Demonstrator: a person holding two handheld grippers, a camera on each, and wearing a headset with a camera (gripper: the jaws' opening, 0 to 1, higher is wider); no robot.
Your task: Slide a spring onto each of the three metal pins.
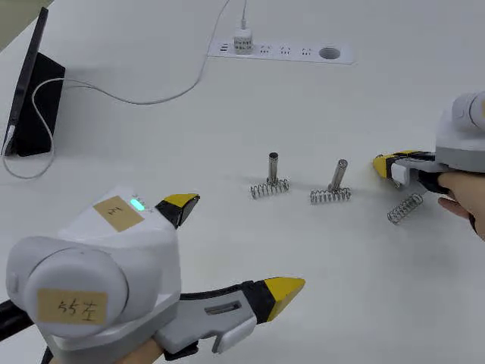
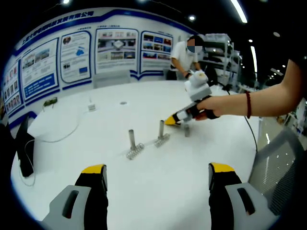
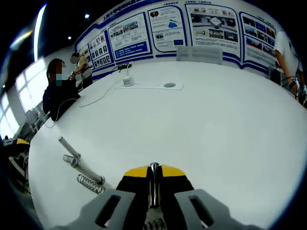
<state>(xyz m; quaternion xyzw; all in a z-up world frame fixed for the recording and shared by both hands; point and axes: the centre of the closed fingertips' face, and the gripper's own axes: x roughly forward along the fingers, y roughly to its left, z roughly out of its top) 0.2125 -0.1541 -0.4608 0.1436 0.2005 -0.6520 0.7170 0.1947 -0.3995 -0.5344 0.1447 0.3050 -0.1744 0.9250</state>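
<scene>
Two metal pins stand upright mid-table: one (image 1: 273,167) on the left, one (image 1: 339,174) leaning slightly on the right. A spring (image 1: 270,187) lies on its side at the foot of the left pin, and another spring (image 1: 330,196) lies at the foot of the right one. A third spring (image 1: 405,208) lies loose farther right. My right gripper (image 1: 385,165) hovers just above that spring, shut on a thin metal pin (image 3: 153,184) held between its jaws. My left gripper (image 1: 235,243) is open near the front, holding nothing, well short of the pins (image 2: 132,139).
A white power strip (image 1: 280,51) with a plugged charger and cable lies at the back. A black tablet on a stand (image 1: 34,91) sits at the far left. People stand beyond the table's edge (image 2: 184,55).
</scene>
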